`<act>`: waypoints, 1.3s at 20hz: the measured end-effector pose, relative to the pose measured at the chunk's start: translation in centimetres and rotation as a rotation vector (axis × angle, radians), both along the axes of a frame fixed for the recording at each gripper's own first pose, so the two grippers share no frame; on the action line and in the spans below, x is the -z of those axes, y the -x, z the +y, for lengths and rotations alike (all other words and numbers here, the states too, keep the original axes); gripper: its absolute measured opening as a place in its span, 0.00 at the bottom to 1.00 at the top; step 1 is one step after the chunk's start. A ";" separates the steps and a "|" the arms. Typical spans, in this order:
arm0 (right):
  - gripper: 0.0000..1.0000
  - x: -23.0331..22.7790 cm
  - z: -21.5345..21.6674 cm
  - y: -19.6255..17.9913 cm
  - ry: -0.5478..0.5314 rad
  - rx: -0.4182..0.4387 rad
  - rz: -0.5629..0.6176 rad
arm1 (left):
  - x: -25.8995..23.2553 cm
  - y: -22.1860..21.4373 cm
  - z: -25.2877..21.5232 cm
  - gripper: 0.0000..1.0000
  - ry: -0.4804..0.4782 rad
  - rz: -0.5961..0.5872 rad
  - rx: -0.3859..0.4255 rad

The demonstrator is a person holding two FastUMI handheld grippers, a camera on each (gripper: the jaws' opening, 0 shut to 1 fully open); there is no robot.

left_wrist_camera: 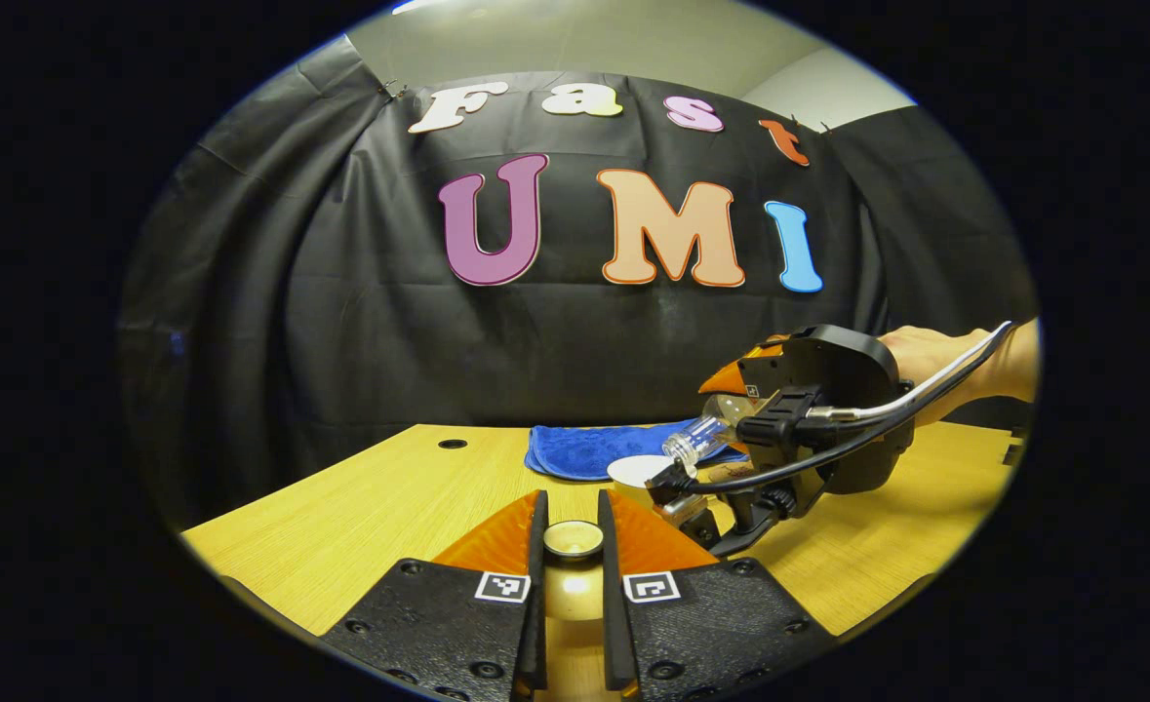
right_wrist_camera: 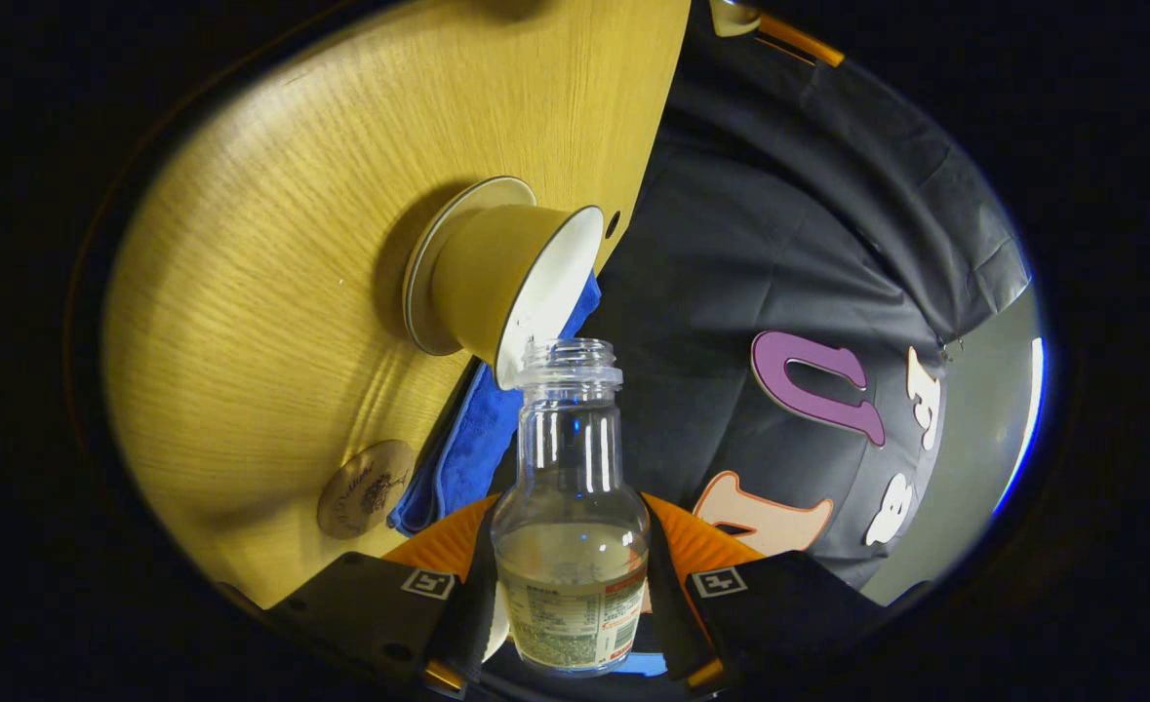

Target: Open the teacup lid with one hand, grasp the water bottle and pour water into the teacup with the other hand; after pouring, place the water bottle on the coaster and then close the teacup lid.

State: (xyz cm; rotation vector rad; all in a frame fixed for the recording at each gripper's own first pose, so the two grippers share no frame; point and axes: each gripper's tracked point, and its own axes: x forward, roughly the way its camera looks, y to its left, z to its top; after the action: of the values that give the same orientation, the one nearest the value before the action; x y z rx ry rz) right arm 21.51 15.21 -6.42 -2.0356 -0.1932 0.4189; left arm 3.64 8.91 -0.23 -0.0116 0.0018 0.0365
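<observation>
My left gripper [left_wrist_camera: 572,503] is shut on the gold teacup lid [left_wrist_camera: 573,539] and holds it low over the table's near side. Farther right, my right gripper [left_wrist_camera: 731,409] is shut on the clear water bottle [left_wrist_camera: 696,444], which is tipped with its open mouth at the teacup [left_wrist_camera: 636,471]. In the right gripper view the bottle [right_wrist_camera: 571,439] sits between the fingers [right_wrist_camera: 438,556], with water in its lower part. Its mouth is beside the rim of the gold, white-lined teacup [right_wrist_camera: 511,278], which stands uncovered on a saucer [right_wrist_camera: 425,283]. I cannot make out a stream. The round brown coaster [right_wrist_camera: 367,487] lies bare on the table.
A folded blue cloth [left_wrist_camera: 579,450] lies behind the teacup near the back wall, and it is beside the coaster as the blue cloth [right_wrist_camera: 467,439]. The wooden table [left_wrist_camera: 370,497] has a small hole [left_wrist_camera: 453,444] at its far left. A hand [left_wrist_camera: 935,351] holds the right gripper.
</observation>
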 end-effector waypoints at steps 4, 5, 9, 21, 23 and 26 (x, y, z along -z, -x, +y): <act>0.72 -0.1 0.7 0.2 0.029 -0.018 -0.008 | 0.1 0.0 0.0 0.20 0.000 0.001 -0.002; 0.72 0.0 0.6 0.1 0.031 -0.017 -0.009 | 0.1 0.0 0.0 0.20 0.000 0.001 -0.002; 0.72 0.1 0.6 -0.1 0.053 -0.023 -0.014 | 0.0 0.1 0.1 0.20 0.001 0.001 -0.005; 0.72 0.4 0.8 0.3 0.108 -0.054 -0.016 | 0.1 -0.1 0.0 0.20 0.001 0.000 -0.006; 0.72 0.4 0.8 0.2 0.098 -0.055 -0.016 | 0.1 -0.1 0.0 0.20 0.001 0.001 -0.006; 0.72 0.4 0.8 0.2 0.080 -0.063 -0.010 | 0.1 -0.1 0.0 0.20 0.000 0.000 -0.006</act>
State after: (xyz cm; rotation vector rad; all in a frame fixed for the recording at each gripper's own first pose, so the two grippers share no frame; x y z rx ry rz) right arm 21.34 16.00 -6.79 -2.1149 -0.2510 0.4628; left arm 3.69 8.93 -0.38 -0.0120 0.0016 0.0425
